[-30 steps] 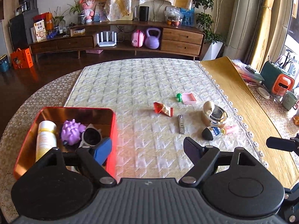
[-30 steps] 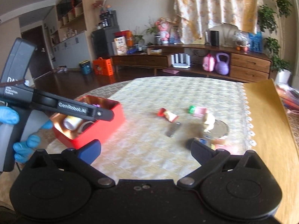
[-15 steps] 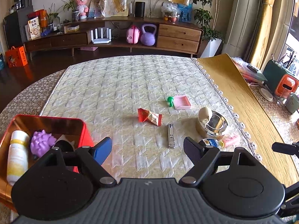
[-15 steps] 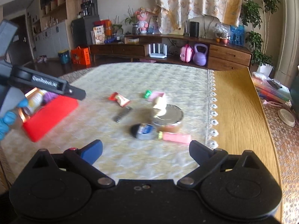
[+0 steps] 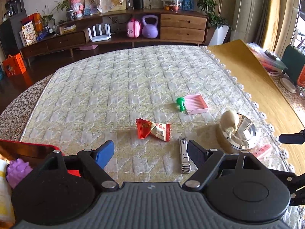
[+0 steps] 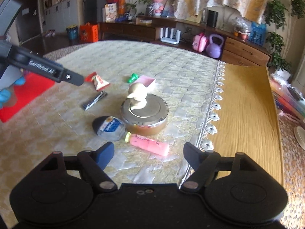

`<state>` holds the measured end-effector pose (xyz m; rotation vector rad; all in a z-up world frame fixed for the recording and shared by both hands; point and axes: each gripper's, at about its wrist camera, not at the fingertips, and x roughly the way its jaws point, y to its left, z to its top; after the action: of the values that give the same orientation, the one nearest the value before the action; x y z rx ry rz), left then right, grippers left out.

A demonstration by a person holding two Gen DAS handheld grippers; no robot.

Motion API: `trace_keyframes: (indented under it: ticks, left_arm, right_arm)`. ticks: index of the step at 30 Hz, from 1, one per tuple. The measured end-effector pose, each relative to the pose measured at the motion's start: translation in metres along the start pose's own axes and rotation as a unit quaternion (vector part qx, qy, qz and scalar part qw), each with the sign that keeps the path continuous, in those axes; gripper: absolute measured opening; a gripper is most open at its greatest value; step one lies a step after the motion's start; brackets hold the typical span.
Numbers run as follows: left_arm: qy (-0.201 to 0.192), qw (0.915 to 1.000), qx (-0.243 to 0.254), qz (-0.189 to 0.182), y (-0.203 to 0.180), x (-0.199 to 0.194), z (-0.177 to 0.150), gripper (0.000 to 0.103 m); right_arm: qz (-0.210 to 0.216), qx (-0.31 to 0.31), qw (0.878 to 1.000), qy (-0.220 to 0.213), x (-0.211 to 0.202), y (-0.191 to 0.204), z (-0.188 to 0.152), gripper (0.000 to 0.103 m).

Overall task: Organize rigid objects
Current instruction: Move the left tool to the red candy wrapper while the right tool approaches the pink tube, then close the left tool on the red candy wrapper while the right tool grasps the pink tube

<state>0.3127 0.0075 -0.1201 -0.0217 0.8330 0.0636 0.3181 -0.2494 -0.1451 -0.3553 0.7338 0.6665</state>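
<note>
My left gripper (image 5: pixel 150 153) is open and empty, low over the quilted mat, just short of a red candy wrapper (image 5: pixel 152 131). Silver nail clippers (image 5: pixel 184 158) lie beside its right finger. My right gripper (image 6: pixel 148 155) is open and empty, just short of a pink tube (image 6: pixel 149 144). Beyond the tube are a black pouch with a blue label (image 6: pixel 109 126) and a round metal tin (image 6: pixel 144 112) with a cream figure on it. A red box (image 5: pixel 28 148) at the left edge holds a purple spiky toy (image 5: pixel 17 171).
A pink ridged tray (image 5: pixel 195 104) and a green peg (image 5: pixel 180 104) lie further back on the mat. Bare wooden tabletop (image 6: pixel 246 105) lies right of the mat's lace edge. The left gripper's body (image 6: pixel 45 69) crosses the left of the right wrist view. A sideboard stands behind.
The left gripper moved right, away from the red box, toward the wrapper and clippers. The right gripper swung right and closer to the tin, pouch and pink tube. Both stayed open.
</note>
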Motion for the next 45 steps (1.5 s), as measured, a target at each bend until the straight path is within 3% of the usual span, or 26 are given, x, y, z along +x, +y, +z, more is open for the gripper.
trace_keyframes:
  ticks: [7,15,21,24,27,32,38,42,45]
  left_arm:
    - [0.004,1.0000,0.001,0.005,0.001,0.028,0.010,0.084]
    - [0.003,0.9999,0.008,0.010,-0.002,0.051,0.018,0.084]
    - [0.010,0.9999,-0.001,0.004,0.001,0.064,0.018,0.084]
    - [0.009,1.0000,-0.003,0.003,0.002,0.067,0.016,0.083]
    - [0.004,1.0000,0.003,-0.001,0.001,0.067,0.013,0.075]
    - [-0.003,0.9998,0.015,-0.010,-0.004,0.063,0.011,0.051]
    - [-0.005,0.9998,0.018,-0.012,-0.010,0.058,0.010,0.033]
    - [-0.002,0.9998,0.017,-0.011,-0.009,0.054,0.008,0.025]
    - [0.002,0.9999,0.014,-0.008,-0.007,0.049,0.005,0.025]
  right_arm:
    - [0.014,-0.040,0.999,0.005,0.017,-0.006,0.004,0.071]
    - [0.052,-0.035,0.998,0.000,0.022,-0.015,0.005,0.064]
    - [0.080,-0.029,0.996,-0.003,0.017,-0.016,0.003,0.054]
    - [0.091,-0.034,0.995,-0.003,0.012,-0.012,0.001,0.041]
    - [0.097,-0.043,0.994,-0.004,0.007,-0.004,-0.001,0.035]
    - [0.089,-0.037,0.995,-0.005,0.004,0.005,-0.003,0.027]
    - [0.071,-0.010,0.997,-0.005,0.000,0.014,-0.005,0.019]
    - [0.052,0.013,0.999,-0.005,-0.004,0.020,-0.008,0.015]
    - [0.035,0.024,0.999,-0.006,-0.008,0.027,-0.011,0.015]
